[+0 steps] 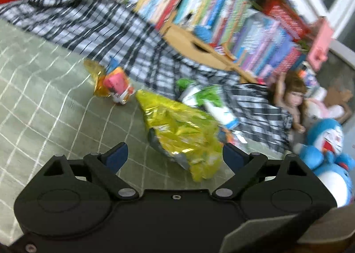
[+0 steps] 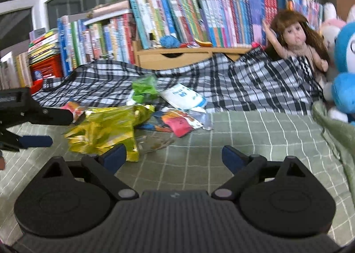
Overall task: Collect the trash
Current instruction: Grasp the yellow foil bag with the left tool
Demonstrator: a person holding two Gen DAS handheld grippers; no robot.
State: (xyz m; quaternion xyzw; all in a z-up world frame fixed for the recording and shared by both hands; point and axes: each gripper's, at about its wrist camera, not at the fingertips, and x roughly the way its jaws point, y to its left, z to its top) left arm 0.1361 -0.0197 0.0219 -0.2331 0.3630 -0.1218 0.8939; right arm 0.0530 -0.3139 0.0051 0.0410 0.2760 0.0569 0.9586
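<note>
A crumpled yellow snack bag (image 1: 177, 133) lies on the green checked sheet (image 1: 44, 97). Its near end reaches in between the fingertips of my left gripper (image 1: 175, 156), which stands open, pads off the bag. Behind it lie a pink-and-orange wrapper (image 1: 115, 86), a green-and-white wrapper (image 1: 199, 95) and a white-and-blue packet (image 1: 224, 113). In the right wrist view my right gripper (image 2: 174, 157) is open over the sheet with nothing between its fingers; the yellow bag (image 2: 106, 128) sits by its left finger. The left gripper (image 2: 52, 128) shows open at that bag's left end. A clear wrapper (image 2: 155, 142) and a pink wrapper (image 2: 177, 123) lie ahead.
A black-and-white plaid cloth (image 2: 233, 84) is bunched behind the trash. Behind it stand rows of books (image 2: 177, 15) on a wooden shelf (image 2: 173, 55) and a red crate (image 2: 44, 69). A doll (image 2: 295, 38) and a blue plush toy (image 2: 346, 75) sit at the right.
</note>
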